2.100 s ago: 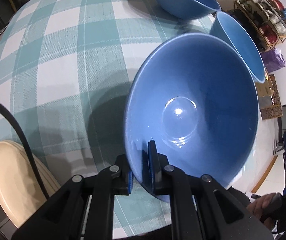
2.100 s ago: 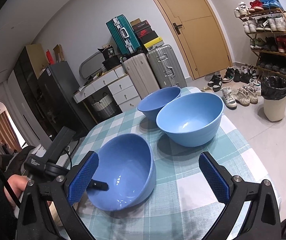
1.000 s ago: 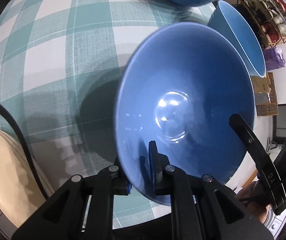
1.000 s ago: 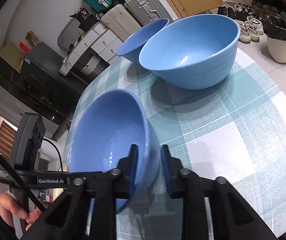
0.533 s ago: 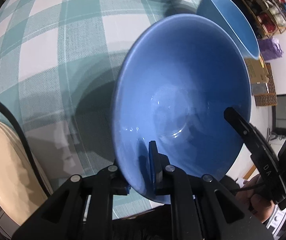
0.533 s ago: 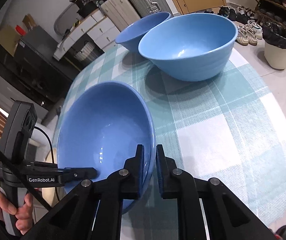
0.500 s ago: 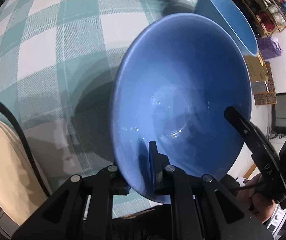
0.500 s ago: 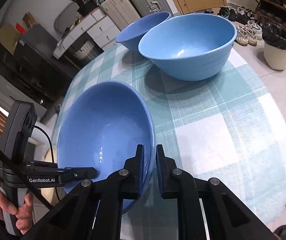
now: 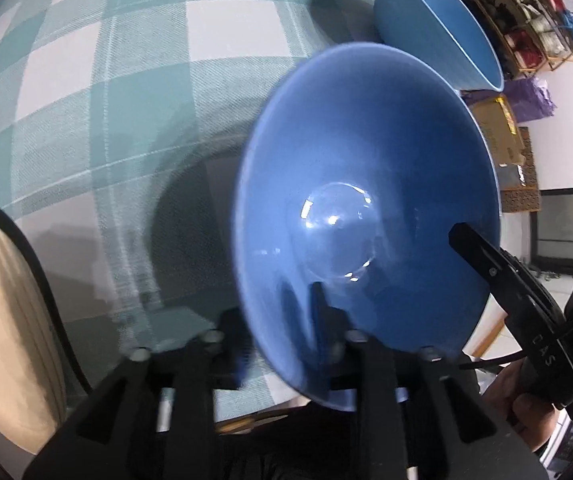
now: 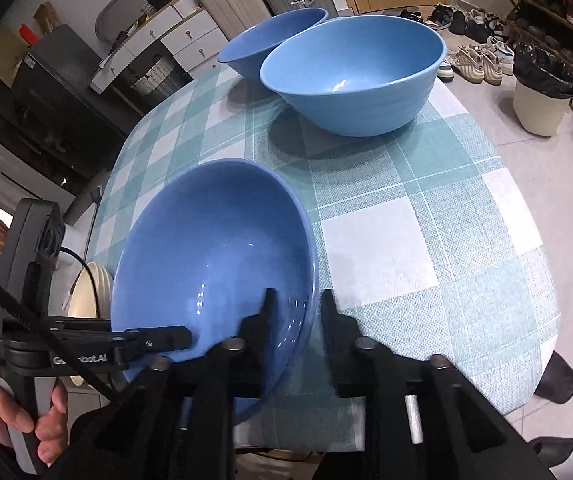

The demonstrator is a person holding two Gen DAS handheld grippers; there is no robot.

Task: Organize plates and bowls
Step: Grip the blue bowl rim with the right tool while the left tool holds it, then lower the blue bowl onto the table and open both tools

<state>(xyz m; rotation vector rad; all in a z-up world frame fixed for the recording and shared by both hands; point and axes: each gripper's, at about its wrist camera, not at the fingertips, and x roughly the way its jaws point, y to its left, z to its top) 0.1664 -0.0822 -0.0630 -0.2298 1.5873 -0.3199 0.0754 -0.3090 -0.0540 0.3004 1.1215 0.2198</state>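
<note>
Holding the tilted blue bowl (image 10: pixel 214 264) from two sides, I see both claws letting go at this moment. The left gripper (image 9: pixel 278 320) straddles the bowl's near rim and its jaws are opening, with the rim between them; the picture is blurred there, so I judge that the pads no longer press. The right gripper (image 10: pixel 294 320) straddles the rim on the opposite side, one finger inside the bowl and one outside, and its jaws are opening too, with a visible gap on the outer side.

The bowl stands at the near edge of the checked tablecloth (image 10: pixel 426 200), leaning, with its mouth turned toward the left gripper. Relative to this bowl, the large light blue bowl (image 10: pixel 354 72) lies far across the table, and the second blue bowl (image 10: pixel 270 36) is touching or just behind it. The cream plates (image 10: pixel 86 292) sit just beside the tilted bowl, on its side away from the right gripper, beyond the table edge as far as I can tell.

For stacking, I think the right gripper is nearer to the large bowl, and the cloth between is free. My worry is the near table edge: a leaning bowl, released by both claws, could rock or slide off. I would grasp the rim again before moving.
</note>
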